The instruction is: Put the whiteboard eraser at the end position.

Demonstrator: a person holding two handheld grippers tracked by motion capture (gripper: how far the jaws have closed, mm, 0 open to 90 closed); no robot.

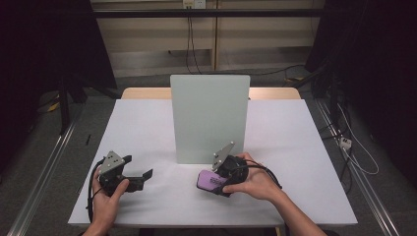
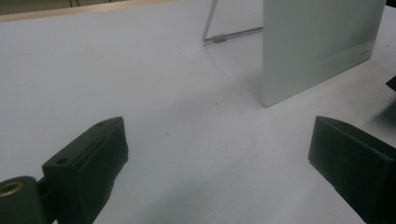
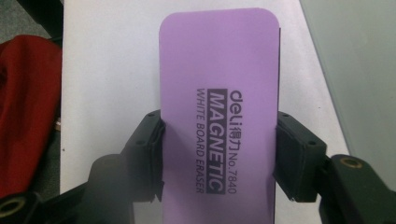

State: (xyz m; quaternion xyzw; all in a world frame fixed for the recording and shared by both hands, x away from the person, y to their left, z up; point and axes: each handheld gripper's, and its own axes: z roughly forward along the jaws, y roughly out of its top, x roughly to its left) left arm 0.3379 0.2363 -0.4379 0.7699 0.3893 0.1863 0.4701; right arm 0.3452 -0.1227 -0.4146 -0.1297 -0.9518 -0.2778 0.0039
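White table [image 1: 147, 123]: upright pale glass board [image 1: 210, 118] centre; right gripper [image 1: 212, 181] clamps purple rectangular whiteboard eraser [image 3: 219, 107]; left gripper [image 1: 140, 169] spread, empty.

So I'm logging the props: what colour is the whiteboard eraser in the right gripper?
Purple with black lettering, clearest in the right gripper view.

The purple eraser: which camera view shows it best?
The right gripper view: the purple eraser faces the camera, its printed label readable, clamped between the right gripper's jaws. In the high view it is a small purple patch under the hand.
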